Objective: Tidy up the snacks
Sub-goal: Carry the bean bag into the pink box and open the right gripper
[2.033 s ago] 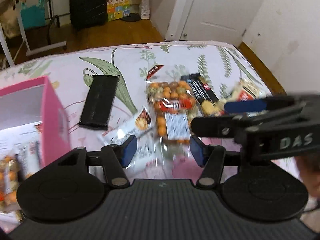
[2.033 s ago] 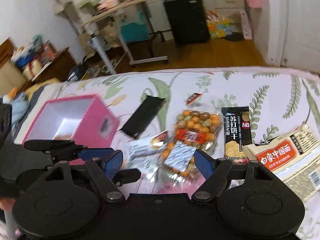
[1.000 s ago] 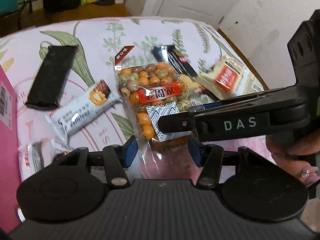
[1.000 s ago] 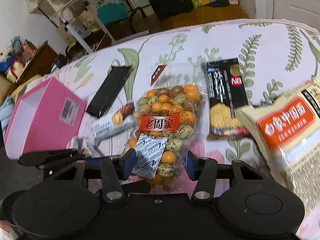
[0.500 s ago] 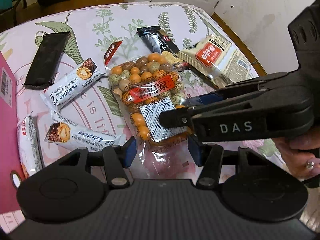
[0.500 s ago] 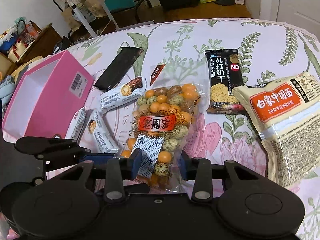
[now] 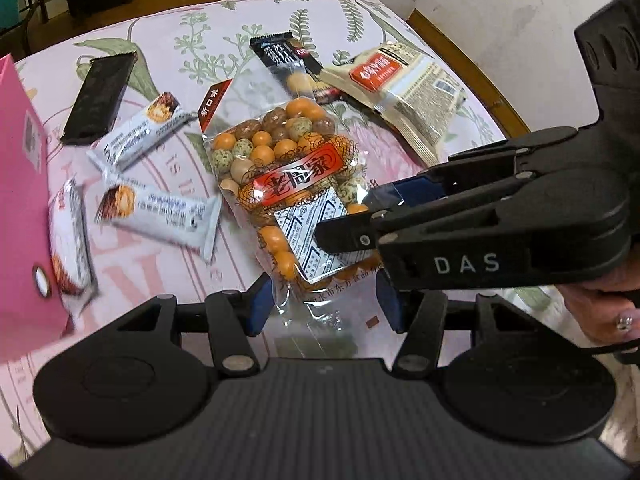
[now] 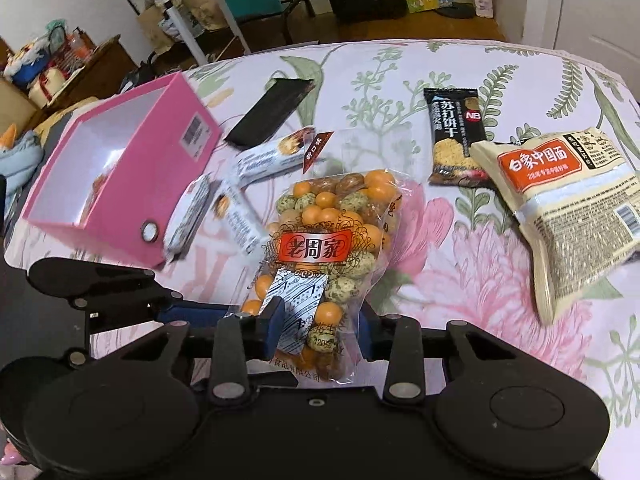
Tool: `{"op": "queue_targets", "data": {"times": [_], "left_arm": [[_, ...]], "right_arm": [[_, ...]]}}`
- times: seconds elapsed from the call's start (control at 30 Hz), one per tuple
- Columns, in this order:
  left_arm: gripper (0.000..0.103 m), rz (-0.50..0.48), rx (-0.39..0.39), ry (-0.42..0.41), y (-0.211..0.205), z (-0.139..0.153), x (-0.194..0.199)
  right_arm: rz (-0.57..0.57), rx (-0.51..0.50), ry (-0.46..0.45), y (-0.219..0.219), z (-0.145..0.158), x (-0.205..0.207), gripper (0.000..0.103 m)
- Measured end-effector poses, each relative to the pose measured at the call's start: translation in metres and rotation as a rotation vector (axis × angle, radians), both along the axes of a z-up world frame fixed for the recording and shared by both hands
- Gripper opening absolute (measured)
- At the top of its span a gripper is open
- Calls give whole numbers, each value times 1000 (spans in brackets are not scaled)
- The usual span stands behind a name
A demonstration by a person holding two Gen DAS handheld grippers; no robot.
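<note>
Snack bag, a clear plastic pouch of orange, green and brown coated peanuts with a red label (image 8: 316, 252), was where my right gripper (image 8: 320, 332) had closed in: a second earlier its blue pads stood wide of the pouch, and now they pinched its near end, crinkling the film. I judged the pick begun but the lift not yet made. My left gripper (image 7: 322, 306) remained spread, its pads either side of the same pouch's lower seam, gripping nothing. The pouch lay flat on the floral tablecloth (image 8: 460, 240), between three white wrapped snack bars (image 8: 236, 216) and a black cracker packet (image 8: 456, 136). A beige noodle packet (image 8: 568, 200) overlapped that cracker packet. The open pink cardboard box (image 8: 120, 168) sat left, near the bars, likely where snacks should go.
</note>
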State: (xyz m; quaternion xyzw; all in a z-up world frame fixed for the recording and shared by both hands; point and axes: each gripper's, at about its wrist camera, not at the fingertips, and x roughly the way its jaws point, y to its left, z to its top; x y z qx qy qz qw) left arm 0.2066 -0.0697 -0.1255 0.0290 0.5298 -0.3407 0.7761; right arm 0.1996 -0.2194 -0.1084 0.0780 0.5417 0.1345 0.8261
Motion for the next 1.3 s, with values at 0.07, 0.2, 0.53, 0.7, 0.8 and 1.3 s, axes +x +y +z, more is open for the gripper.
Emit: {"op": "queue_targets", "data": {"times": [0.07,0.2,0.53,0.7,0.8,1.3], "left_arm": [[54,-8,3,-12,5,6,-11],[54,-18,-3,-55,16,22,-36],[54,2,-13,-128,66,77,-84],[54,40,-4,-192,95,106,-93],[54,75,-10,-219,115,119,-91],[54,379,41,-278,204,88,9]], "right_arm": [[9,-4,-16,5,5,-12,42],[24,-15,-52,14,21,-33,42],[120,-29,-104,59,75,-69,42],[174,-7,-149,84,105,-71,42],[211,-7,-179,102,119,-65,42],[326,91,-305,199,91,51,42]]}}
